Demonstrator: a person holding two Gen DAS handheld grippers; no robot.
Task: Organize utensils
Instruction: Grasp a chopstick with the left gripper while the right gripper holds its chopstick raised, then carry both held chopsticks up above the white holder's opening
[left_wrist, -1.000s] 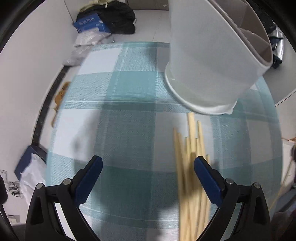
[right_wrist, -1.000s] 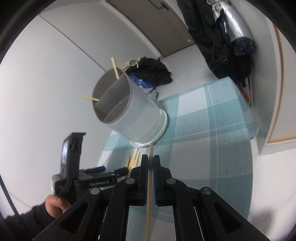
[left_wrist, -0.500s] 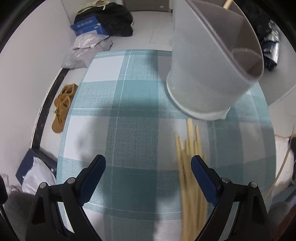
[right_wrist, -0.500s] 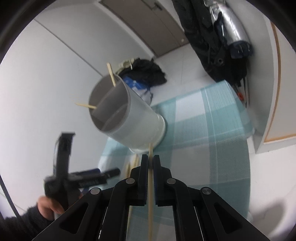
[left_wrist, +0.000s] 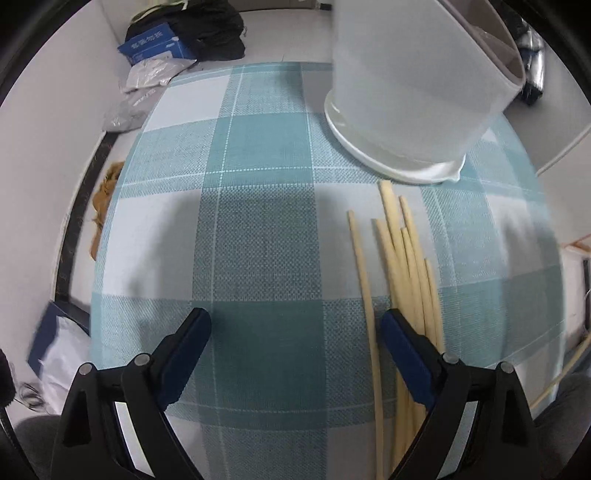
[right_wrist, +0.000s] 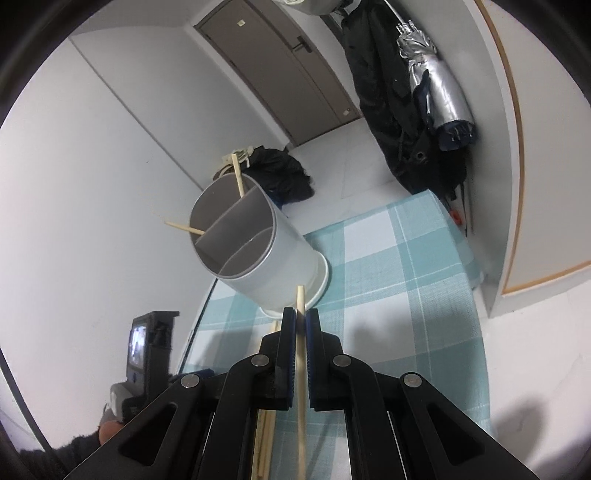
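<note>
A white divided utensil holder (right_wrist: 258, 251) stands on the teal checked cloth (right_wrist: 406, 280); two wooden chopsticks (right_wrist: 238, 177) stick out of its far compartment. My right gripper (right_wrist: 301, 314) is shut on one chopstick (right_wrist: 301, 354) and holds it above the cloth, its tip just short of the holder's base. In the left wrist view the holder (left_wrist: 417, 81) is at the upper right. Several loose chopsticks (left_wrist: 402, 266) lie on the cloth (left_wrist: 258, 221) in front of it. My left gripper (left_wrist: 295, 328) is open and empty, its right finger over the chopsticks' near part.
A black bag and a blue box (left_wrist: 155, 40) lie on the floor beyond the table. Coats and a silver umbrella (right_wrist: 439, 85) hang at the right wall. A brown door (right_wrist: 280, 66) is at the back. The table's edges are close on the left and right.
My right gripper has risen and tilted with its chopstick, and the holder's opening now shows lower in its view. My left gripper has shifted a little nearer the table.
</note>
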